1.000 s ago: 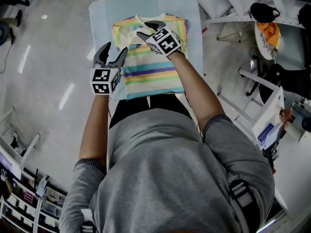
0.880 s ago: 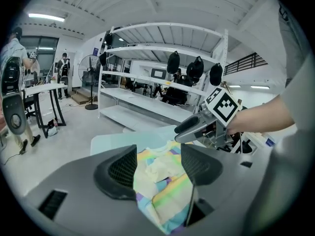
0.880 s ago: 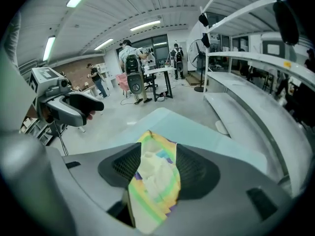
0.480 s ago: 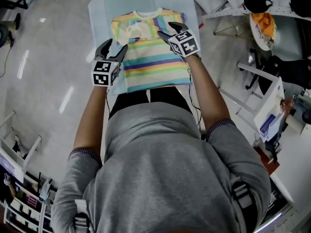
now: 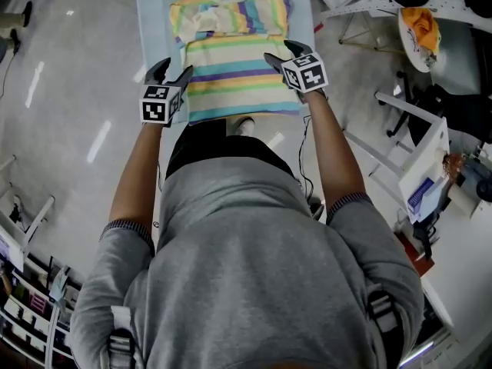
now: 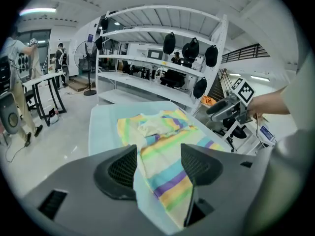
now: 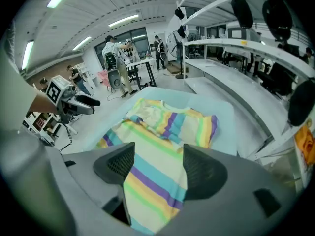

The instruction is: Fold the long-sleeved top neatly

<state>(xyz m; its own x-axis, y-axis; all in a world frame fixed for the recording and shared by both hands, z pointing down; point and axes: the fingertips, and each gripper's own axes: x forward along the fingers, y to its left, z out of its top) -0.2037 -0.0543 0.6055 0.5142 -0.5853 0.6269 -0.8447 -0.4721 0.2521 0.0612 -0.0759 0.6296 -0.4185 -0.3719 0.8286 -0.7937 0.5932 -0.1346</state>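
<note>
The striped long-sleeved top [image 5: 231, 60] lies flat on the pale blue table [image 5: 150, 21], its sleeves folded in across the chest. My left gripper [image 5: 171, 71] hovers open at the top's left edge near the hem, and the cloth [image 6: 162, 146] shows below its jaws. My right gripper [image 5: 283, 51] hovers at the right edge. Its jaws have just been opening and stand open with nothing between them, only the stripes [image 7: 162, 146] beneath. Each gripper shows in the other's view: the right gripper [image 6: 221, 109] and the left gripper [image 7: 83, 104].
A white rack [image 5: 361, 29] and a stand with an orange cloth [image 5: 421, 41] are right of the table. An office chair [image 5: 430, 121] sits further right. White shelving [image 6: 162, 73] stands behind the table. People stand far off [image 7: 118, 53]. Grey floor lies to the left.
My right gripper has left the chest of the top and swung to its right edge, its jaws wider. The left gripper has drawn back along the left edge toward the hem.
</note>
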